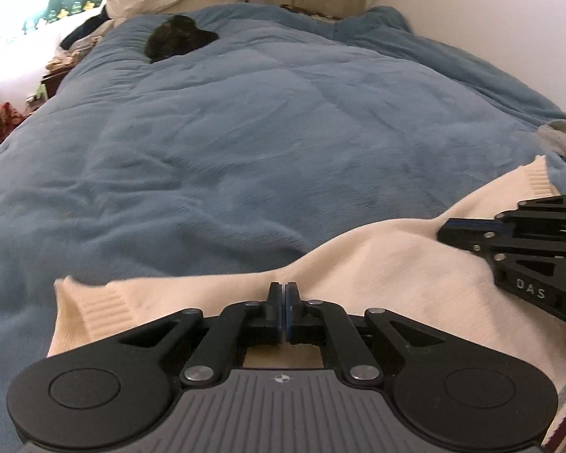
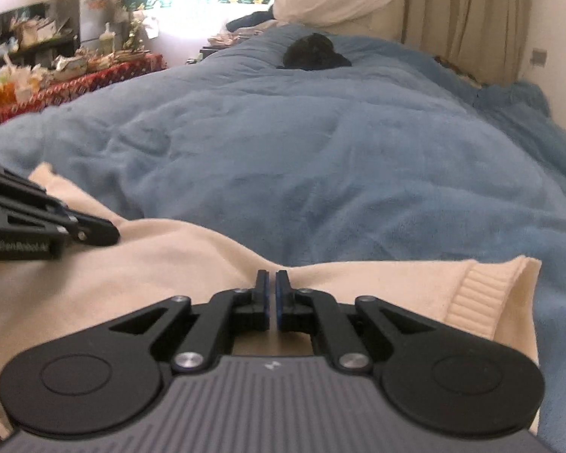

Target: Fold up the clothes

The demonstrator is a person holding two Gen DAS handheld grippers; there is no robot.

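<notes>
Cream sweater (image 1: 377,275) on blue duvet (image 1: 245,132), pinched by left gripper (image 1: 284,290), right gripper (image 2: 271,279).

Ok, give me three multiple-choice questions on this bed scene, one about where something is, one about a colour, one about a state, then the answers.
1. Where does the dark rounded bundle lie?
A. at the far end of the bed
B. on the knitted garment
C. between the tools

2. What colour is the ribbed knitted garment?
A. red
B. cream
C. green

3. How do the fingers of the left tool stand?
A. wide apart
B. one missing
C. closed together

Answers: 1 A, it rests on the fluffy blue blanket far from both tools. 2 B, the knit is pale cream against the blue. 3 C, only a slit shows between them; the right tool looks the same.
</notes>
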